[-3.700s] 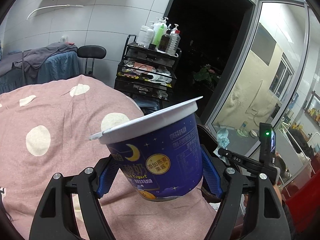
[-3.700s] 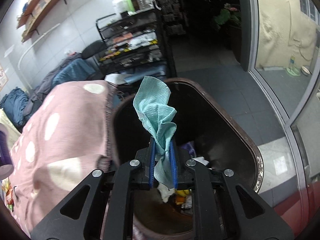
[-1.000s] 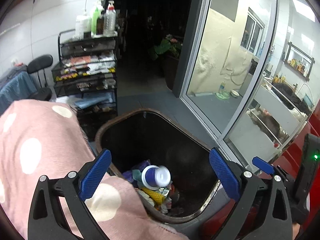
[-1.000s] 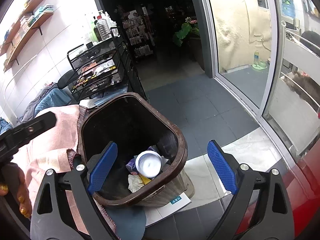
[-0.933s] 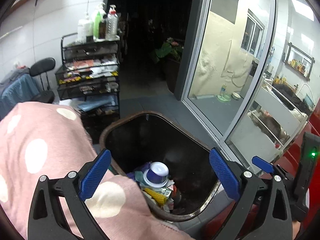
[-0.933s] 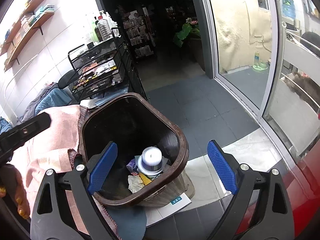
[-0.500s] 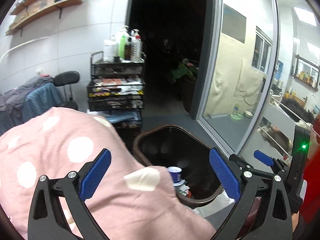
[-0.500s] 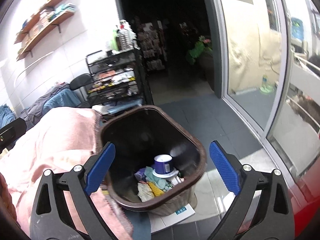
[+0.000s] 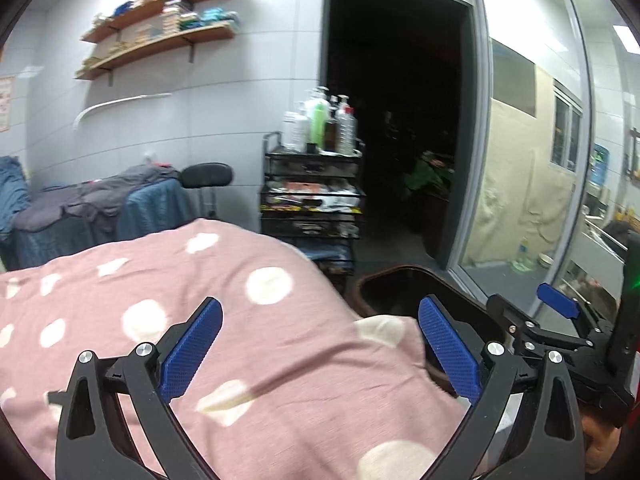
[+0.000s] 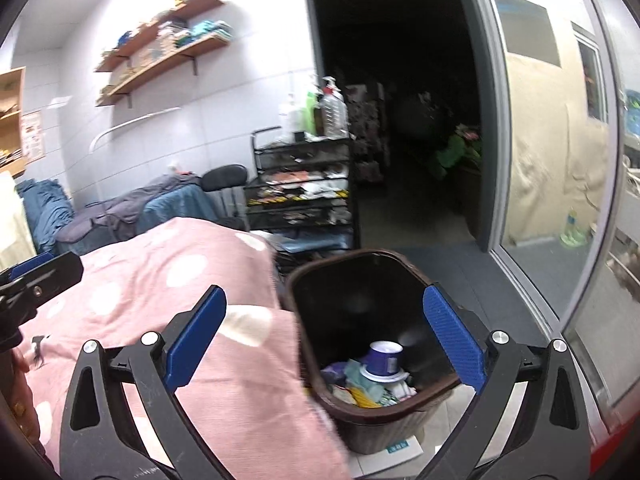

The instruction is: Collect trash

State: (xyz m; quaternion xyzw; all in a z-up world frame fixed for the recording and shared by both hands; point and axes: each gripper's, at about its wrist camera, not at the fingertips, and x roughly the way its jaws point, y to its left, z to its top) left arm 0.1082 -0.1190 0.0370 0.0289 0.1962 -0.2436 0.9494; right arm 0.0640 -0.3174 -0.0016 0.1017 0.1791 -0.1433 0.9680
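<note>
Both grippers are empty right now, and both have their jaws spread wide with nothing between the blue pads. The left gripper hangs over the pink polka-dot blanket, the right gripper sits a bit further over, half above the blanket and half above the brown trash bin.

The trash I can actually see is already in the bin: a purple yogurt cup lying on top of a heap of wrappers and teal paper at the bottom. The cup is upside down, wide rim down on the pile and narrow base pointing up and slightly toward the back wall of the bin, so its long axis runs roughly vertical with a small tilt. It sits below and ahead of the right gripper, closer to that gripper's right finger than its left.

From the left wrist view only the far rim of the bin peeks out behind the blanket, off to the right of that gripper, so the right hand is clearly the nearer one to the bin.

My guess is this drop is done and the next move is heading off to find more trash. I can't see any loose trash on the blanket in either view, so which way that lies I can't tell
</note>
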